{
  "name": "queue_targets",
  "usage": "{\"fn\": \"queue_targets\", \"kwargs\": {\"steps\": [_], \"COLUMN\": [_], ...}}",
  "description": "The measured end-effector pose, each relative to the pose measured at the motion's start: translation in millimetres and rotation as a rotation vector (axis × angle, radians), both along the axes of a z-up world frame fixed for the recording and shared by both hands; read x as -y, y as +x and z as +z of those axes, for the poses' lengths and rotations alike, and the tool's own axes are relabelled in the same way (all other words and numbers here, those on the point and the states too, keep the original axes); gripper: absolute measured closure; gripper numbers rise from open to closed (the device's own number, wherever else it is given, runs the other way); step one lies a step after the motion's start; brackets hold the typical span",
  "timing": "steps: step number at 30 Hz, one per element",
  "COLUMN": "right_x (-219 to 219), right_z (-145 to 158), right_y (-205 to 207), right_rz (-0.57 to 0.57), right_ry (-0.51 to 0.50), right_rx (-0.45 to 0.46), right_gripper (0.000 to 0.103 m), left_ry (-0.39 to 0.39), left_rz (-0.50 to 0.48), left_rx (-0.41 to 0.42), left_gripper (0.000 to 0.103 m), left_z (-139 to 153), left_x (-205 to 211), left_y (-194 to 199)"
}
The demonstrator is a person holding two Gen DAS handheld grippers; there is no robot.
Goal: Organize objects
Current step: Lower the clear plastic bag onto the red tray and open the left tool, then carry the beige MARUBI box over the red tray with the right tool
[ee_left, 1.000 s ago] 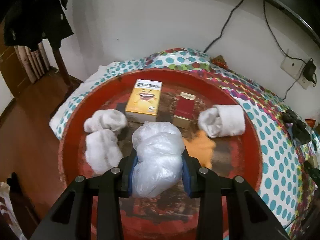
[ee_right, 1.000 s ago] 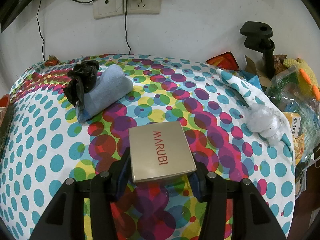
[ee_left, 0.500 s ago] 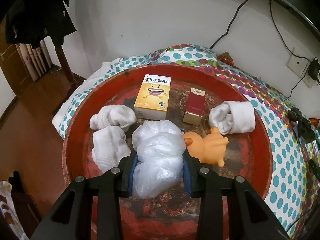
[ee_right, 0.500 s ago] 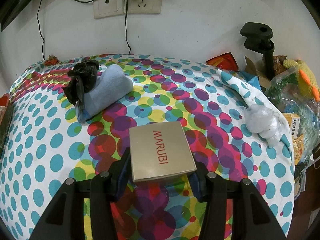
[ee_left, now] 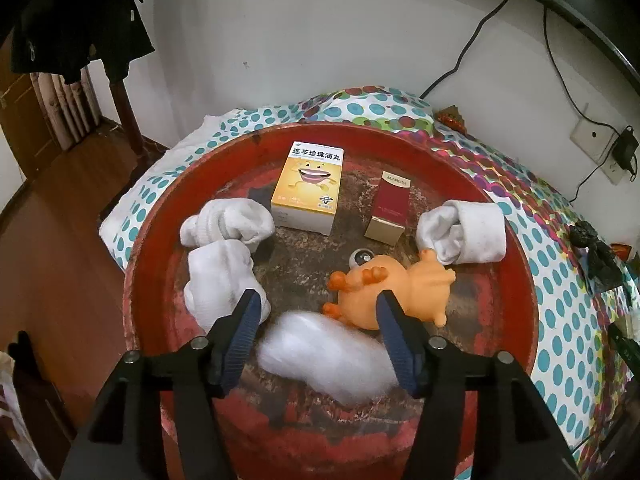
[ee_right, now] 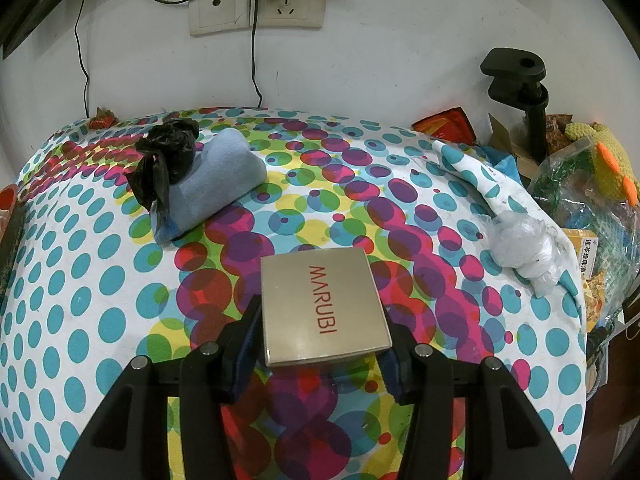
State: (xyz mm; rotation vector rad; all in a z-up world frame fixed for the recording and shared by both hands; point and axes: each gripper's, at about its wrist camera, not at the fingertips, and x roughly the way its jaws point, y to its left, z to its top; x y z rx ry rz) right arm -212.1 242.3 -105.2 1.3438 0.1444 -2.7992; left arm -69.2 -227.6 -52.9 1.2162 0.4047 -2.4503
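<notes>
My left gripper (ee_left: 319, 304) hovers over the round red tray (ee_left: 160, 216), its jaws opening. A white plastic bag (ee_left: 324, 356), blurred, lies loose on the tray floor below and between the fingers, and the pads no longer press it. An orange rubber toy (ee_left: 384, 288) lies just beyond the right finger. Farther back on the tray are a yellow box (ee_left: 308, 184), a dark red box (ee_left: 390, 208) and three rolled white socks (ee_left: 228, 220). My right gripper (ee_right: 322, 320) is shut on a flat silver MARUBI box (ee_right: 320, 304) above the dotted tablecloth.
On the dotted cloth lie a blue sock roll (ee_right: 216, 184) with a black bag (ee_right: 168, 152) on it, and a clear plastic bag (ee_right: 524, 244) at the right. A black clamp (ee_right: 516, 80) and clutter stand at the far right. Wall sockets and cables are behind.
The left jaws have spread and let go of the white plastic bag, which has dropped onto the tray. The orange toy is now in full view. The right gripper and its box have not moved.
</notes>
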Motion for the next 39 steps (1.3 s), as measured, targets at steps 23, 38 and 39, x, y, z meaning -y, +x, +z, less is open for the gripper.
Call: {"fn": "queue_targets", "kwargs": {"steps": [23,38,39], "right_x": [10,34,36], "right_z": [-1,2,4], "right_y": [1,5,8], "right_rz": [0.001,-0.026,-0.025], "right_ry": [0.081,0.169,0.160], "right_rx": [-0.018,0.003,-0.006], "right_gripper": [0.052,0.057,0.057], "left_ry": [-0.087,-0.140,-0.140], "left_rz": [-0.164,-0.178,-0.170], "left_rx": [0.006,0.015,0.004], "left_gripper": [0.012,0.008,0.007], "left_z": [45,75,78], "left_x": [-3,4,7], "left_y": [17,22,24]}}
